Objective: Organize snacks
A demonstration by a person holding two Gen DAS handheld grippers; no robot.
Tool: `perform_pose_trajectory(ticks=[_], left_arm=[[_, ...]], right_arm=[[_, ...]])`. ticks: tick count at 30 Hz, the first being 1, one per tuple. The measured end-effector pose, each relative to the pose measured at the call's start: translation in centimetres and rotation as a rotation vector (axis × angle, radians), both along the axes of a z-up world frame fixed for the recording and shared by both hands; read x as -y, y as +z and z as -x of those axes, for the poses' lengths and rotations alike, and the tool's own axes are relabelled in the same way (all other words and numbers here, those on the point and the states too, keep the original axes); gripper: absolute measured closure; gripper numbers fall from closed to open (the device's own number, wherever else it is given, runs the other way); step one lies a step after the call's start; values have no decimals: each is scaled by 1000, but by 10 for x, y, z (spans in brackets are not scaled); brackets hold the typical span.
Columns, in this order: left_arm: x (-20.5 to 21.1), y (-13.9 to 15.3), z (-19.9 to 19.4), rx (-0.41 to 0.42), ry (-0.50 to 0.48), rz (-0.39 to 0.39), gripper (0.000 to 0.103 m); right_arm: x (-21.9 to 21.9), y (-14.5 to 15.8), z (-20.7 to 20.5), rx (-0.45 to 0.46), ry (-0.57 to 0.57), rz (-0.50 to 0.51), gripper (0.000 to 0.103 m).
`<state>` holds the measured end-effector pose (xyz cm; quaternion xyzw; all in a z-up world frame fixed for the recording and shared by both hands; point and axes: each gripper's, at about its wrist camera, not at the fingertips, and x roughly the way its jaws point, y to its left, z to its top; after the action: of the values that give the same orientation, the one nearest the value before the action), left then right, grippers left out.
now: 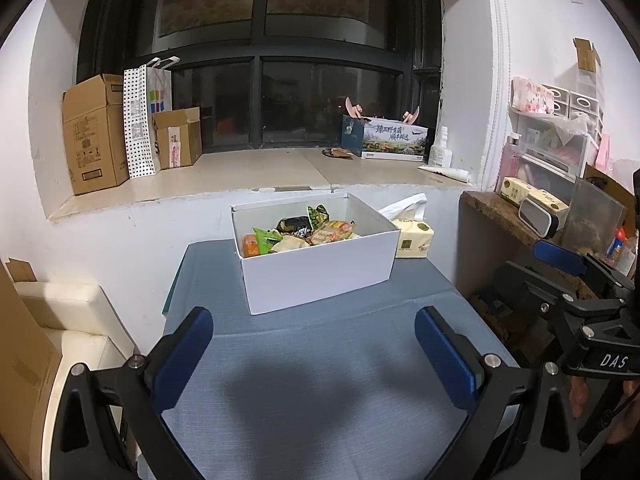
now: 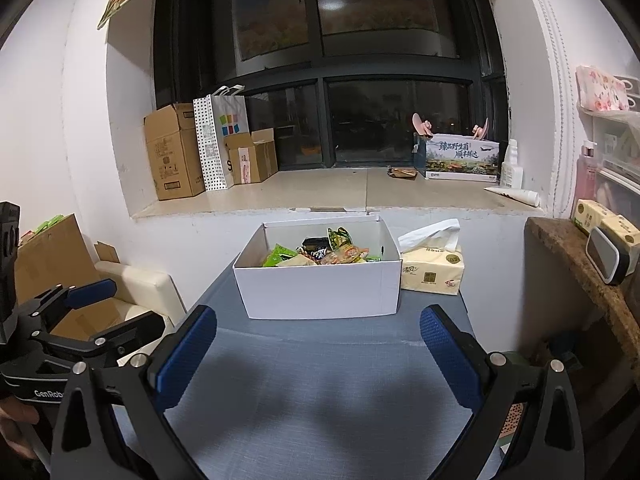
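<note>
A white cardboard box (image 1: 320,270) (image 2: 320,290) stands at the far end of the grey-blue table (image 1: 312,380) (image 2: 320,392). Inside lie several snack packets (image 1: 298,234) (image 2: 320,254), green, orange, black and beige. My left gripper (image 1: 314,354) hangs open over the near part of the table with nothing between its blue pads. My right gripper (image 2: 318,354) is open too, empty, short of the box. Each gripper shows at the edge of the other's view: the right one (image 1: 568,280) and the left one (image 2: 100,308).
A yellow tissue pack (image 1: 412,240) (image 2: 432,272) sits right of the box. Behind is a window sill (image 1: 240,176) with cardboard boxes (image 1: 96,132), a dotted paper bag (image 1: 138,120) and a printed carton (image 1: 394,140). A cluttered side shelf (image 1: 520,216) stands right, a cream seat (image 1: 68,320) left.
</note>
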<state>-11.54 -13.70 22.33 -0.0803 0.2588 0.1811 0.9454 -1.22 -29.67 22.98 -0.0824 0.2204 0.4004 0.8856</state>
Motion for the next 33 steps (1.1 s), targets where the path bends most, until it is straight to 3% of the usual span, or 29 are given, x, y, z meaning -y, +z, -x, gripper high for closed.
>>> perform_pose_trajectory(ticks=[33], left_arm=[[4,1,2,-3,-8,2,0]], right_arm=[[-1,0,2,-2,-5,11,0]])
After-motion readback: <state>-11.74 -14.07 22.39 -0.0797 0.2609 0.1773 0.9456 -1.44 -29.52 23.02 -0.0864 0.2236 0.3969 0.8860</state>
